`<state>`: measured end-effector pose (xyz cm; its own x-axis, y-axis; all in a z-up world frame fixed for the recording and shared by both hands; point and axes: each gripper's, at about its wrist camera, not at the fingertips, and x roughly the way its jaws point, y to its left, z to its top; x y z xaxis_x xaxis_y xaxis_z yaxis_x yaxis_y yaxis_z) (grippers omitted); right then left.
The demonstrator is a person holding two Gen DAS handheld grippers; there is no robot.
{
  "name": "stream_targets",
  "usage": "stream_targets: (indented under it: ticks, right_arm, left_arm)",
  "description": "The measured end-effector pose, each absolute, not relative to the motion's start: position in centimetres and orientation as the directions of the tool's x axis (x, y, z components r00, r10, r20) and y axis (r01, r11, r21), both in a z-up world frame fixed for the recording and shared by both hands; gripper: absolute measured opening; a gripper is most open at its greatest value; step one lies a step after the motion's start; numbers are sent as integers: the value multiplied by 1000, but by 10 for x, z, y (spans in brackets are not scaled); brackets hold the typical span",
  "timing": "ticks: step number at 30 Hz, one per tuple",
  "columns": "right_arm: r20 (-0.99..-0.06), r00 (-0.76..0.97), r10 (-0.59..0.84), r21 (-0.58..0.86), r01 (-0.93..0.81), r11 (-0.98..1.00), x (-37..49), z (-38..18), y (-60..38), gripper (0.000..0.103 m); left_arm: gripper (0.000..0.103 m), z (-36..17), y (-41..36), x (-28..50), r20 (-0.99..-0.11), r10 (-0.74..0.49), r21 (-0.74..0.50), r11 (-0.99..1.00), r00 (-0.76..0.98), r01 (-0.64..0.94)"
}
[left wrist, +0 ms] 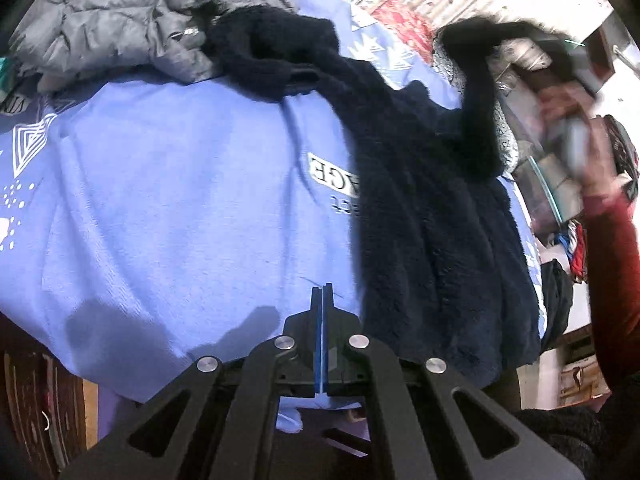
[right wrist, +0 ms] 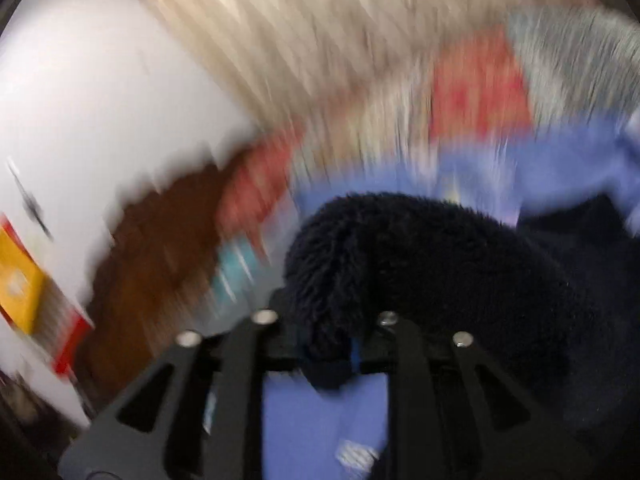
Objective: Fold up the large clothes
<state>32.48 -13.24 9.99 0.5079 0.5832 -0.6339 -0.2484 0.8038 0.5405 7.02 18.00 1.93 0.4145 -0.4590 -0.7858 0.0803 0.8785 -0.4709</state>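
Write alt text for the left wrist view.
The left gripper, jaws closed together, hovers above a blue sheet where a dark navy fleece garment lies; one end is lifted at upper right. A grey puffer jacket lies behind.

The right wrist view is motion-smeared; only the fleece (right wrist: pixel 420 264) reads clearly, and it covers the jaws. In the left wrist view the right gripper (left wrist: pixel 532 46) and hand (left wrist: pixel 576 140) are blurred, and fleece hides part of the blanket's (left wrist: pixel 180 200) lettering.
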Motion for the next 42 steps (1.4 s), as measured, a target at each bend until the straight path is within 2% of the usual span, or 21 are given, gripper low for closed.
stream_targets:
  ticks: [2,3,6,8,11,14,16,17,18,19,21,23,24,26,27,29,30,33,35,39,42]
  right_arm:
    - [-813,381,441,394,-201,897,335,32,-113,46]
    - [-832,350,431,389,-187,902,333,17,-116,46]
    - [-775,360,520,492,-173,853,315,13,-164,47]
    - [-738,442,509,473,-198,858,299,37,-207,68]
    - [-709,635,306,282,-142,949,281,64,-298,76]
    - [-765,630,134,194,27,981,273,50,-375,76]
    - [-808,576,128,210,77,975,271,28,-405,76]
    - [-830,539,141,226,93,970,270,10,-418,69]
    - [-838,523,154,236,94,967,269,0,-422,49]
    - [-839,510,193,279,98,955,266,-10,-430,12]
    - [-772,610,176,339,162,927,249,0,-458,11]
    - [-741,670,41,314,293,903,234,11,-489,10]
    - [-755,654,-48,289,398,871,226,5,-512,11]
    - [-810,584,-54,296,487,822,223,-17,-535,12]
    - [-850,526,-27,280,495,823,224,-31,-537,14]
    - [-856,509,-86,196,474,858,220,-29,-528,47]
    - [-829,539,-151,154,478,865,213,-17,-524,54]
    - [-697,688,-202,217,471,855,191,24,-513,56]
    - [-648,754,-106,225,323,919,208,51,-485,56]
    - [-775,628,70,104,17,994,288,50,-405,68]
    - [-881,455,127,118,-49,992,344,10,-361,69]
  left_arm:
    - [22,21,179,72,-789,-451,-463,883,416,79]
    - [22,23,178,72,-789,-448,-459,885,421,83]
    - [22,27,172,74,-788,-450,-455,886,420,95]
    - [22,22,164,80,-807,-446,-444,890,388,99]
    - [22,18,148,92,-834,-429,-417,902,347,114]
    - [22,24,127,105,-837,-432,-406,902,336,149]
    - [22,30,110,113,-833,-446,-408,895,327,181]
    - [22,32,101,116,-834,-451,-406,892,320,198]
    - [22,34,88,121,-838,-452,-398,890,307,224]
    - [22,35,79,122,-843,-448,-387,890,298,241]
    - [22,38,62,128,-855,-433,-363,893,285,266]
    - [22,44,51,134,-852,-439,-362,888,284,285]
    - [22,47,47,136,-849,-445,-366,884,284,291]
    - [22,49,39,139,-849,-450,-366,879,278,306]
    - [22,49,36,141,-854,-444,-358,880,273,312]
    - [22,45,34,143,-861,-436,-351,882,262,315]
    - [22,43,34,144,-865,-432,-351,884,255,309]
    - [22,38,36,145,-866,-437,-361,883,244,302]
    - [22,37,36,145,-867,-435,-358,883,242,304]
    - [22,33,41,144,-866,-433,-360,887,250,290]
    - [22,34,50,142,-855,-443,-378,888,268,262]
